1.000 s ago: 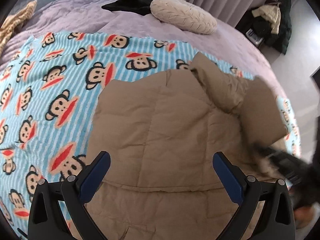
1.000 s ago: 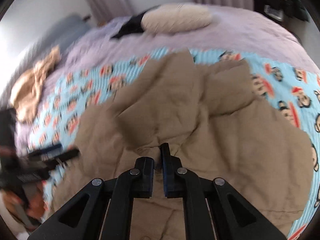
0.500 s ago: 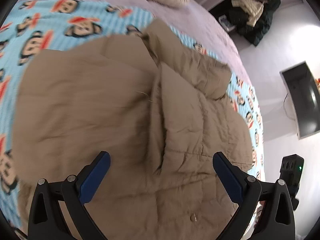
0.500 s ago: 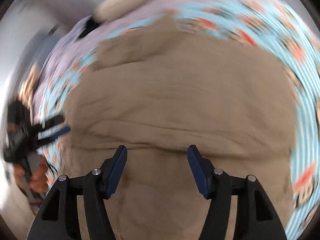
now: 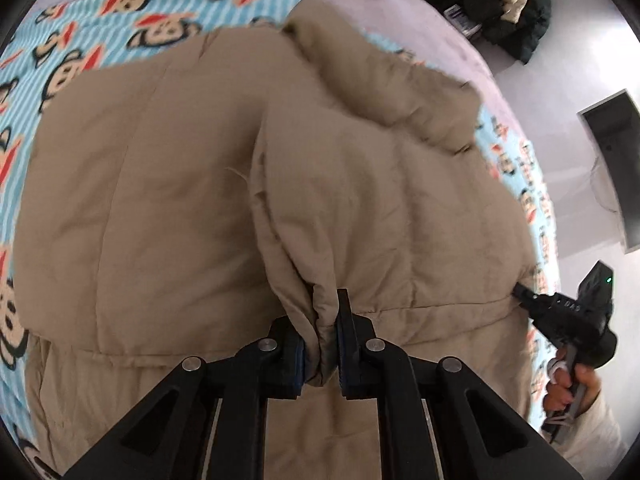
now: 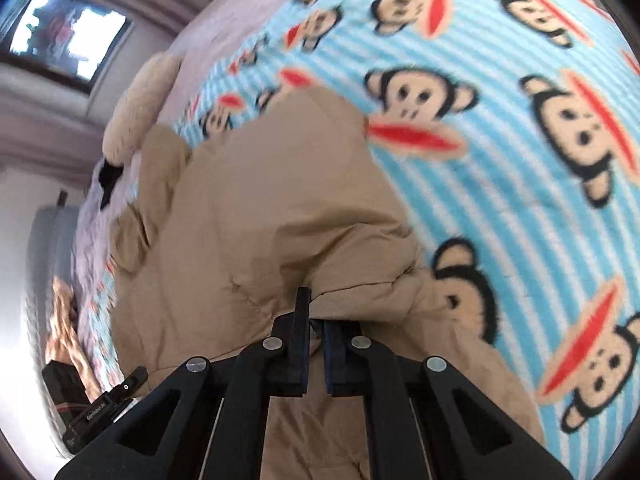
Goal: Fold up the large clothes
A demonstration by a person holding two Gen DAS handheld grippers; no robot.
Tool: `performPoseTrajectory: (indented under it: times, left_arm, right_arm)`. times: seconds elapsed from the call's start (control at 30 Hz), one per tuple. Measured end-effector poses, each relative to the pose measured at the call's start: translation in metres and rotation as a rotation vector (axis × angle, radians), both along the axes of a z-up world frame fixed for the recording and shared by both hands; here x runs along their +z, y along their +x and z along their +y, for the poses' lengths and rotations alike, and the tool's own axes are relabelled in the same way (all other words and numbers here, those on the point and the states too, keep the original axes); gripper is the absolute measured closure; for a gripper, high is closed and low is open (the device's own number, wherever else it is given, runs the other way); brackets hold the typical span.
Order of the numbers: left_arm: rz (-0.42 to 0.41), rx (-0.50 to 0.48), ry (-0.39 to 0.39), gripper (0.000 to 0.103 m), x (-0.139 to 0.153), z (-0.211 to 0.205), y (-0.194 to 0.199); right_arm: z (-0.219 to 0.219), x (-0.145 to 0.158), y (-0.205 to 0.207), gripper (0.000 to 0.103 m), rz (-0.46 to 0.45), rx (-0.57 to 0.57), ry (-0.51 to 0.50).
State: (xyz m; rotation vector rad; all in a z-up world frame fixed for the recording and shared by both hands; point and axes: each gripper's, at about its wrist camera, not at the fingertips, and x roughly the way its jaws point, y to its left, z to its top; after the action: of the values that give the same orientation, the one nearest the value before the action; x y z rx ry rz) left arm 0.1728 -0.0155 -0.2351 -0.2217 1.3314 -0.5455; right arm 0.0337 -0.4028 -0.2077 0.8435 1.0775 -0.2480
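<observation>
Tan quilted jacket [image 5: 168, 184] on monkey-print blanket [image 6: 500, 92], pillow [image 6: 136, 104] beyond; left hand-held gripper [image 5: 322, 336] and right hand-held gripper [image 6: 316, 336] have just closed, each clamped on a jacket fold.

Two fisheye views, each looking steeply down along its own gripper, sit very near a tan quilted jacket [image 5: 168, 184] on a monkey-print blanket [image 6: 520, 184]. Both share jacket, blanket and cream pillow [image 6: 140, 104]. Each sees the other gripper at its edge.
</observation>
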Motion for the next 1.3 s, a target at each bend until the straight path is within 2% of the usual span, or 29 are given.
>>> performPoseTrajectory:
  times: [0.17,0.23,0.27,0.3,0.33,0.4,0.5,0.53,0.63,0.73,0.87,0.97,1.13,1.3]
  left_arm:
    - [-0.042,-0.022,0.078,0.088,0.002,-0.009,-0.005]
    - [-0.067,-0.006,0.14,0.068,0.011,-0.01,-0.008]
    - [-0.084,0.005,0.165,0.063,0.016,-0.005,-0.01]
    - [-0.111,0.021,0.199,0.051,0.023,0.001,-0.012]
    - [-0.134,0.036,0.227,0.049,0.03,0.008,-0.012]
    - [-0.157,0.048,0.25,0.049,0.041,0.022,-0.014]
    - [-0.182,0.058,0.244,0.049,0.057,0.035,-0.01]
    - [-0.193,0.049,0.232,0.049,0.062,0.032,-0.008]
    - [-0.219,-0.002,0.176,0.049,0.07,0.011,-0.001]
    - [-0.22,-0.06,0.172,0.049,0.059,-0.021,0.006]
    - [-0.199,-0.052,0.265,0.049,0.017,-0.037,0.02]
    - [-0.171,-0.023,0.211,0.049,-0.001,-0.03,0.026]
    - [-0.18,-0.007,0.254,0.049,0.0,-0.03,0.026]
    - [-0.205,0.034,0.326,0.049,0.02,-0.018,0.014]
  right_arm:
    - [0.01,-0.011,0.002,0.097,0.018,0.027,-0.004]
    - [0.01,-0.008,0.002,0.097,0.026,0.043,-0.006]
    - [0.01,-0.004,0.001,0.095,0.038,0.062,-0.016]
    - [0.01,-0.001,-0.001,0.094,0.049,0.076,-0.022]
    - [0.012,0.004,-0.002,0.09,0.069,0.1,-0.036]
    - [0.014,0.015,-0.008,0.087,0.08,0.13,-0.054]
    - [0.014,0.038,-0.026,0.087,0.031,0.139,-0.095]
    - [0.013,0.048,-0.032,0.087,0.003,0.135,-0.149]
    - [0.004,0.061,-0.027,0.087,-0.027,0.136,-0.222]
    - [-0.006,0.059,-0.01,0.087,-0.047,0.139,-0.2]
    - [-0.005,0.031,0.009,0.088,0.031,0.223,-0.262]
    - [-0.008,0.009,0.012,0.094,0.053,0.247,-0.3]
    - [-0.003,0.008,0.01,0.093,0.043,0.236,-0.339]
    - [0.007,0.024,-0.002,0.089,0.081,0.267,-0.402]
